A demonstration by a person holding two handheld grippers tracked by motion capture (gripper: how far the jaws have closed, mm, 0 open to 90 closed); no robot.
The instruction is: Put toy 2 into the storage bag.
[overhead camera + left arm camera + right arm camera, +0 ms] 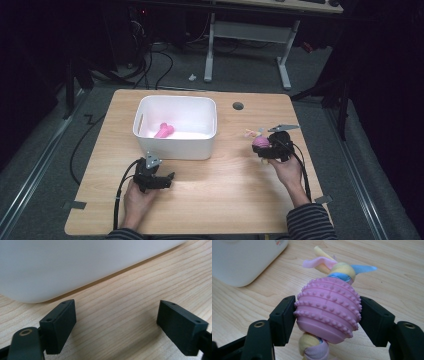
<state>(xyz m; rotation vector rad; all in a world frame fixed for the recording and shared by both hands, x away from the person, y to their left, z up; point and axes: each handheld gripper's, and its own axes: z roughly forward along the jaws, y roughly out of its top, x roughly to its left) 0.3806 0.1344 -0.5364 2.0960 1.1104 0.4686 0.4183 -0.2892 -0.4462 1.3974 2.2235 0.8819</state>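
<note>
A pink studded rubber ball on a knotted cloth rope (328,311) sits between the jaws of my right gripper (327,320), which is shut on it; in the high view the right gripper (268,146) holds that toy (260,141) just above the table, right of the bin. A white plastic bin (175,126) stands at mid-table with a pink bone-shaped toy (164,130) inside. My left gripper (166,181) rests near the front of the table, below the bin, open with nothing between its fingers (60,325). The bin's wall (75,262) is close ahead of it.
The wooden table (220,200) has a round cable hole (238,106) behind the bin's right side. Cables trail from both grippers toward the front edge. Beyond the table are a grey floor, loose cables and the legs of a second desk (210,50).
</note>
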